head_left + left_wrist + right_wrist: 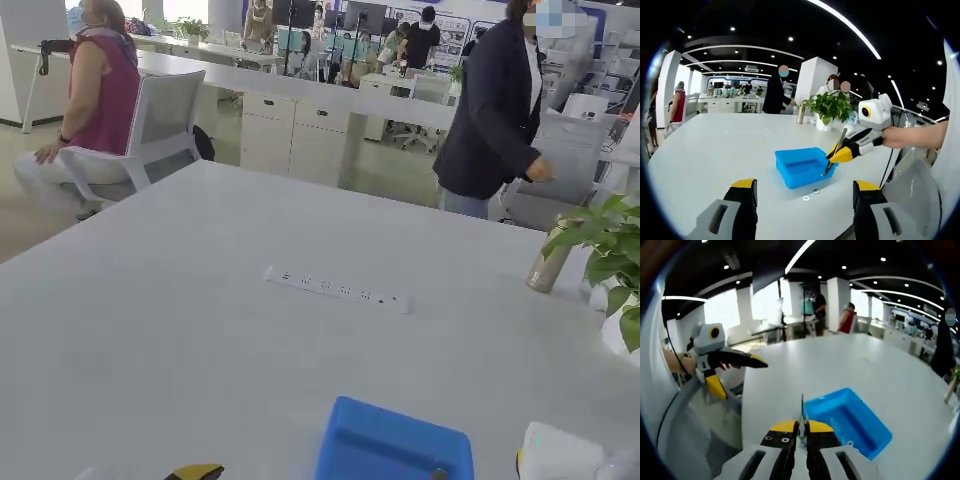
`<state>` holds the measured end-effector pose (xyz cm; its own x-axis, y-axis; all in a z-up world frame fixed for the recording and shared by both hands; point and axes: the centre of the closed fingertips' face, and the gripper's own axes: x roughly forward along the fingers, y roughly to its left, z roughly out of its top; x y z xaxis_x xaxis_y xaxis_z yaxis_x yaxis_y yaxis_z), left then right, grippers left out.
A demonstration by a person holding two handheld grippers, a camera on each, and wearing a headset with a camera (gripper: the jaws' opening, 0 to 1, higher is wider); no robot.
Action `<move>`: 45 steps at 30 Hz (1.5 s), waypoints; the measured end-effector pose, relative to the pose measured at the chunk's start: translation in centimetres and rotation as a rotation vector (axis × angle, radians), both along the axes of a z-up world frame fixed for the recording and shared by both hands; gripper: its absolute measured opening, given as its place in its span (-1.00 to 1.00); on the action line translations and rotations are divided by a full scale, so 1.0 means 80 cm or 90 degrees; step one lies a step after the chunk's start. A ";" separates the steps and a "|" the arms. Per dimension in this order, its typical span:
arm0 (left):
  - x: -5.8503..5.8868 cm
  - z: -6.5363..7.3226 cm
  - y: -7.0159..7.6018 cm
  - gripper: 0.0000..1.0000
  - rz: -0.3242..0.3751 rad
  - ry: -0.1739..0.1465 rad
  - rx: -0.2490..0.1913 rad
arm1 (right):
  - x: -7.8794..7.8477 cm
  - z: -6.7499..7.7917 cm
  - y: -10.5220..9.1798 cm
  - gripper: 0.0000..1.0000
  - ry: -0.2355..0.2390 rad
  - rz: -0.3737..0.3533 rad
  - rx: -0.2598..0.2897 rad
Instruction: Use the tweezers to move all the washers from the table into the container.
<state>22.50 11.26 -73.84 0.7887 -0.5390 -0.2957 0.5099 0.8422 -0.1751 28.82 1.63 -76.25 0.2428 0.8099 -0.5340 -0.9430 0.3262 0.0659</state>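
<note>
The pale grey tabletop (200, 330) carries a blue container (802, 167), an open rectangular tray that sits close to the tabletop's near edge. The left gripper (805, 200) hangs low above that near edge, its yellow-tipped fingers (744, 197) spread wide with nothing between them. The right gripper (801, 427) is raised over the container's near right corner, its fingers (785, 427) pressed together on the tweezers (834, 152).

In the left gripper view the tweezers stand steeply, with the long axis leaning a little and the tips pointing down at the container's near right corner. I cannot tell whether the tips touch the rim. In the right gripper view they run straight ahead from between the fingers, as a thin line.

Two washers (806, 198) lie flat on the tabletop, just beside each other, between the container and the near edge.
</note>
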 end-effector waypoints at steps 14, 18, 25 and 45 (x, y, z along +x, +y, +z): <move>0.001 0.001 0.002 0.58 0.005 -0.004 -0.002 | 0.024 0.040 0.015 -0.94 -0.006 -0.038 0.046; 0.001 0.001 0.002 0.58 0.006 -0.004 -0.001 | 0.026 0.044 0.018 -0.94 -0.005 -0.042 0.053; 0.001 0.001 0.003 0.58 0.007 -0.003 0.000 | 0.032 0.043 0.015 -0.94 -0.007 -0.043 0.051; 0.001 0.001 0.005 0.55 0.012 -0.004 -0.001 | 0.078 0.016 0.004 -0.94 0.009 -0.105 -0.003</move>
